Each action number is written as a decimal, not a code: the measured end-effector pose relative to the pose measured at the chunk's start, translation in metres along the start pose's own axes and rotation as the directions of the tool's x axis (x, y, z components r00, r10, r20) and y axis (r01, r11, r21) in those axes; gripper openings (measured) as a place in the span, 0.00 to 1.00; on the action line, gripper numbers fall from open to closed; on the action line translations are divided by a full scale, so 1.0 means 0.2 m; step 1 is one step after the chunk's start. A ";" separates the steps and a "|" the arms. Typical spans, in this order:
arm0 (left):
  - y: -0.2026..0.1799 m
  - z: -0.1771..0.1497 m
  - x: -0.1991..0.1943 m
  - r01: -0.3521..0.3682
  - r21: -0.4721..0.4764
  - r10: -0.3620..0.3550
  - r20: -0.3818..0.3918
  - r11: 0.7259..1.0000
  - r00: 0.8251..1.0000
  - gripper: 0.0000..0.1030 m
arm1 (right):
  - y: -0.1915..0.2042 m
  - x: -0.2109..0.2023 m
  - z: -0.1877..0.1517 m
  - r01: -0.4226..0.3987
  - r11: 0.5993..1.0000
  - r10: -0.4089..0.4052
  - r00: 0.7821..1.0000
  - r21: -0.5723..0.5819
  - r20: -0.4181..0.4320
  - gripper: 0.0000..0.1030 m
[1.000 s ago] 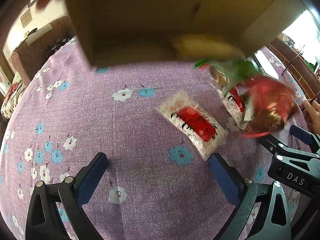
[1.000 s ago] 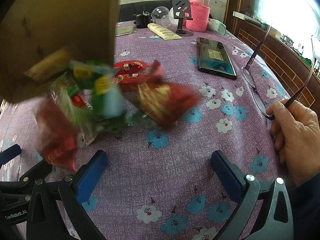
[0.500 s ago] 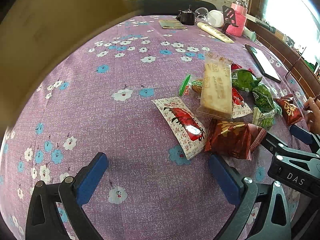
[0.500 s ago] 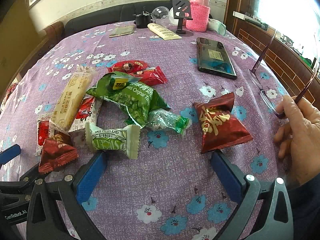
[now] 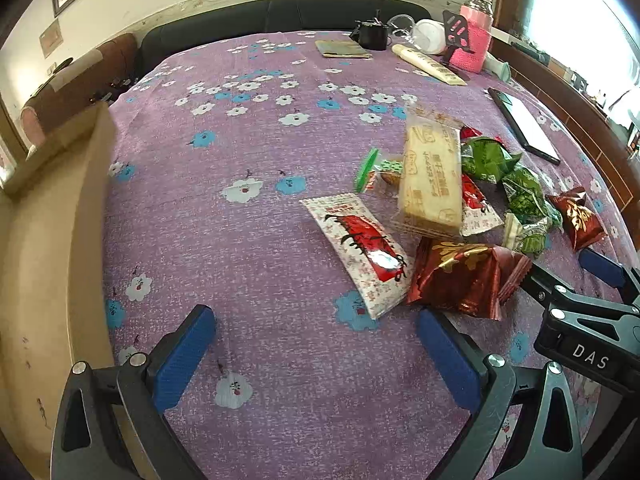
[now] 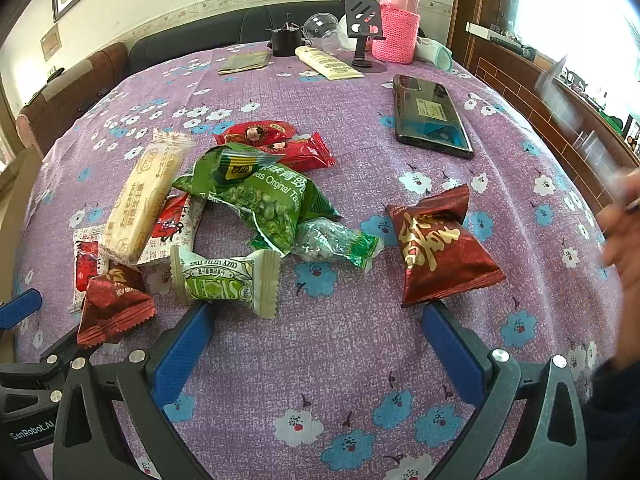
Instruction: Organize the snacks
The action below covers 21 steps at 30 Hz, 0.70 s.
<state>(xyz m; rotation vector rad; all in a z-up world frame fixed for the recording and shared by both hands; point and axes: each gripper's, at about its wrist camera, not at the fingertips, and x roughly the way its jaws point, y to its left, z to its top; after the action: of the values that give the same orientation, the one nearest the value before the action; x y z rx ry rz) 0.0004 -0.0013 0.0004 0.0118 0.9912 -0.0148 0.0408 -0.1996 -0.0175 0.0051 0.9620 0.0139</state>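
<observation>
Snack pile (image 6: 256,204) loose on counter (image 6: 360,360), 12 o'clock of right gripper (image 6: 316,344); left gripper (image 5: 316,344) alongside. Both fingers spread, empty, ready to pick. Box (image 5: 48,240) at 9 o'clock, likely the destination.

Daylit table, strong fisheye bend in both views

Light floods in from the window (image 6: 576,12) on the right, blown out to white (no detail left in it), and glare streaks the phone (image 6: 430,118) and a white-and-red packet (image 5: 362,248). The tablecloth (image 6: 340,344) bulges and corners go black. A hand (image 6: 624,236) at the right edge is motion-blurred; the cardboard box (image 5: 48,264) is soft.
</observation>
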 end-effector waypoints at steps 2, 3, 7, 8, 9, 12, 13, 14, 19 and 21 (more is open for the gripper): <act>0.00 0.00 0.00 0.003 0.001 -0.003 0.000 1.000 1.000 1.00 | 0.00 0.00 0.00 0.000 1.000 0.000 1.000 0.000 0.000 1.00; 0.01 0.00 0.00 0.003 0.000 -0.003 0.000 1.000 1.000 1.00 | 0.00 0.00 0.00 0.000 1.000 0.000 1.000 0.000 0.000 1.00; 0.01 0.00 0.00 0.009 -0.004 -0.009 -0.009 1.000 1.000 1.00 | 0.00 0.00 0.00 0.000 1.000 0.000 1.000 0.000 0.000 1.00; 0.01 0.00 0.00 0.009 -0.003 -0.009 -0.011 1.000 1.000 1.00 | 0.00 0.00 0.00 0.000 1.000 0.000 1.000 0.000 0.000 1.00; 0.01 0.00 0.00 0.008 -0.003 -0.008 -0.011 1.000 1.000 1.00 | 0.00 0.00 0.00 0.000 1.000 0.000 1.000 0.000 0.000 1.00; 0.01 0.00 0.00 0.009 -0.004 -0.009 -0.005 1.000 1.000 1.00 | 0.00 0.00 0.00 0.000 1.000 0.000 1.000 0.000 0.000 1.00; 0.01 0.00 0.00 0.009 -0.004 -0.009 -0.003 1.000 1.000 1.00 | 0.00 0.00 0.00 0.000 1.000 0.000 1.000 0.000 0.000 1.00; 0.01 0.00 0.00 0.009 -0.004 -0.009 -0.003 1.000 1.000 1.00 | 0.00 0.00 0.00 0.000 1.000 0.000 1.000 0.000 0.000 1.00; 0.01 0.00 0.00 0.009 -0.004 -0.009 0.000 1.000 1.000 1.00 | 0.00 0.00 0.00 0.000 1.000 0.000 1.000 0.000 0.000 1.00; 0.01 0.00 0.00 0.010 -0.004 -0.010 0.001 1.000 1.000 1.00 | 0.00 0.00 0.00 0.000 1.000 0.000 1.000 0.000 0.000 1.00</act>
<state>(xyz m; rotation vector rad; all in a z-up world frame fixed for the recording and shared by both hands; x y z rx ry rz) 0.0004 0.0005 0.0008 0.0026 0.9905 -0.0220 0.0407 -0.1996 -0.0175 0.0052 0.9618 0.0138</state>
